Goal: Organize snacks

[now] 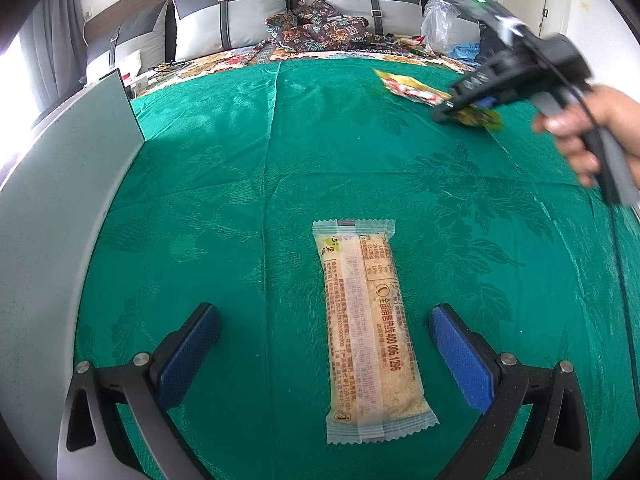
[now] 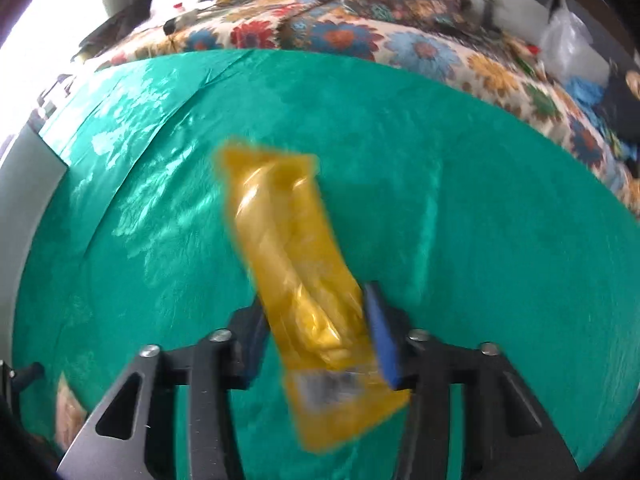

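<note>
A long pale beige snack packet point(image 1: 370, 330) with printed text lies on the green cloth point(image 1: 280, 168). My left gripper point(image 1: 324, 322) is open, one blue pad on each side of the packet's near half, not touching it. My right gripper point(image 2: 314, 326) is shut on a yellow snack packet point(image 2: 296, 264) and holds it above the cloth point(image 2: 480, 240); the image is blurred. In the left wrist view the right gripper point(image 1: 460, 114) is at the far right, held in a hand, with the yellow packet point(image 1: 482, 116) in it.
A grey-white box wall point(image 1: 68, 184) stands along the left edge of the cloth. Another yellow and red snack packet point(image 1: 412, 88) lies at the far right. Beyond the cloth are a floral bedspread point(image 2: 400, 44), pillows point(image 1: 228, 16) and a plastic bag point(image 1: 440, 24).
</note>
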`<state>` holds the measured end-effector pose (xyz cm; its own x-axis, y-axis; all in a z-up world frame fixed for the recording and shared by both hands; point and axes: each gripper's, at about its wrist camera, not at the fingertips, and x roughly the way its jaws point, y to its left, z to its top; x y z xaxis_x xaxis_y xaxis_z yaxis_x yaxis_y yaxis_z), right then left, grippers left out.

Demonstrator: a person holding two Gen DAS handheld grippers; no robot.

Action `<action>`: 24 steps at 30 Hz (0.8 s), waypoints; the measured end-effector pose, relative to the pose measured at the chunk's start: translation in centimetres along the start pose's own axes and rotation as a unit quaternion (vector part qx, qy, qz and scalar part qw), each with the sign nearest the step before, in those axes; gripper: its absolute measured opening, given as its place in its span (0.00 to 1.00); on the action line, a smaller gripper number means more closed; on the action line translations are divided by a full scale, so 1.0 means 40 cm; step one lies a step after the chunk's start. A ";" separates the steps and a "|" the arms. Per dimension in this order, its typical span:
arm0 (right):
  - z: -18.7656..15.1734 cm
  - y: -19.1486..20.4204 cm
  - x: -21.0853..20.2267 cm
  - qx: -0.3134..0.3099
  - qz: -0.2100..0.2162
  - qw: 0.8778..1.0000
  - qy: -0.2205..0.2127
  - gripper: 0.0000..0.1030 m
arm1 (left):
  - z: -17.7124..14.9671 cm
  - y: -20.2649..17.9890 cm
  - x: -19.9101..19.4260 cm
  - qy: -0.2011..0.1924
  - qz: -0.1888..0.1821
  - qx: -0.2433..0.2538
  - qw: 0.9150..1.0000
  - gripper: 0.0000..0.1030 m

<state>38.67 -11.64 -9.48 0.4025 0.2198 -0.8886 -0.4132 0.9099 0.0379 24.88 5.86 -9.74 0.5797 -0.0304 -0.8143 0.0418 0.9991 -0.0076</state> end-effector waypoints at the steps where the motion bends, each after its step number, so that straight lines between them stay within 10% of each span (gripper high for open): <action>1: -0.015 -0.003 -0.010 0.003 0.000 1.000 0.002 0.43 | 0.000 0.000 0.000 0.000 0.000 0.000 1.000 1.00; 19: -0.693 0.086 -0.296 0.147 -0.028 0.986 -0.067 0.46 | 0.000 0.001 0.000 0.001 -0.001 -0.002 1.000 1.00; 24: -0.701 0.031 -0.310 0.189 0.043 0.979 -0.057 0.72 | 0.020 0.005 0.003 0.048 -0.021 0.025 0.998 1.00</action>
<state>10.29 -23.11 -11.23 0.4760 0.3202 -0.8191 -0.1271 0.9466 0.2962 25.62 6.05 -9.39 0.4967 -0.0674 -0.8653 0.1069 0.9941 -0.0161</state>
